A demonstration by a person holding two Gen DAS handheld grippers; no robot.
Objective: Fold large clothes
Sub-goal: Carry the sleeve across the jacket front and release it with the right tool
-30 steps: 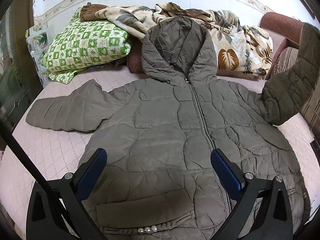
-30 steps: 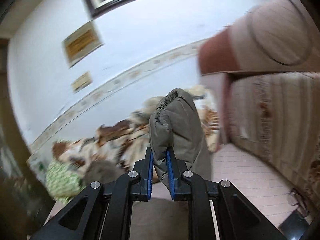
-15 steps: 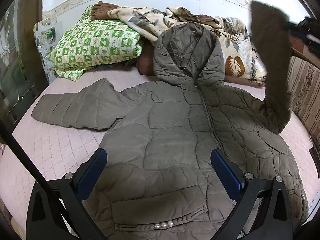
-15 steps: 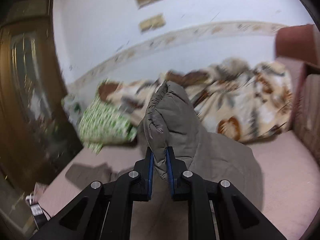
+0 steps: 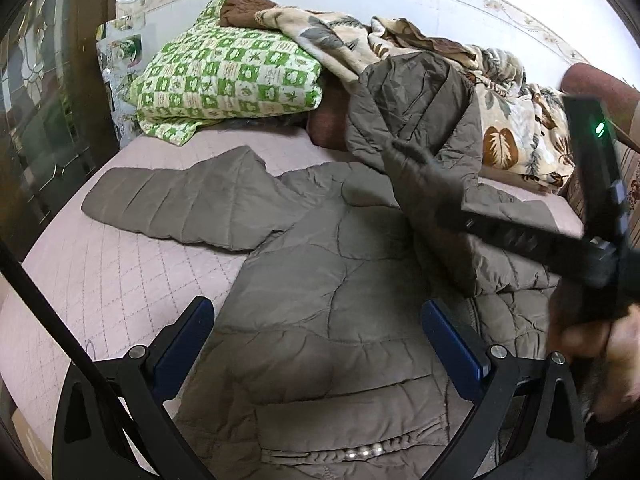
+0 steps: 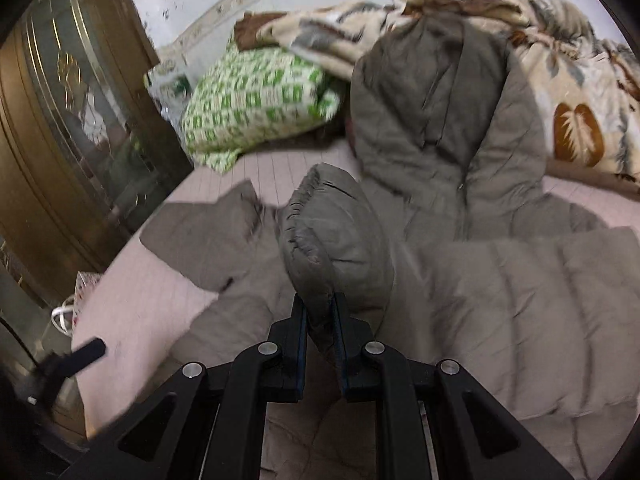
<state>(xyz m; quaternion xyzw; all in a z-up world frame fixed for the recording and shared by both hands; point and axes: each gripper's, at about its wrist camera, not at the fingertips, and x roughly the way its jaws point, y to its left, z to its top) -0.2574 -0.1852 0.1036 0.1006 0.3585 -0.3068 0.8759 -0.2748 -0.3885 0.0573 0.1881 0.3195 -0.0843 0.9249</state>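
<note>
A grey-brown quilted hooded jacket (image 5: 320, 300) lies front up on the pink bed, its hood (image 5: 420, 100) toward the pillows. One sleeve (image 5: 176, 204) stretches flat to the left. My right gripper (image 6: 320, 312) is shut on the cuff (image 6: 332, 240) of the other sleeve, which now lies folded across the jacket's chest (image 6: 520, 320). In the left wrist view that gripper (image 5: 452, 208) reaches in from the right, blurred. My left gripper (image 5: 316, 332) hovers open above the jacket's lower front, with nothing between its fingers.
A green-and-white checked pillow (image 5: 228, 76) and a leaf-print blanket (image 5: 508, 120) are piled at the bed's head. A wooden glass-panelled door (image 6: 60, 140) stands left of the bed. Bare pink mattress (image 5: 100, 280) shows at left. A person's hand (image 5: 600, 344) is at the right edge.
My right gripper has swung the held sleeve from high at the right, down and leftward across the jacket's chest. The left gripper has drifted slightly and stays open.
</note>
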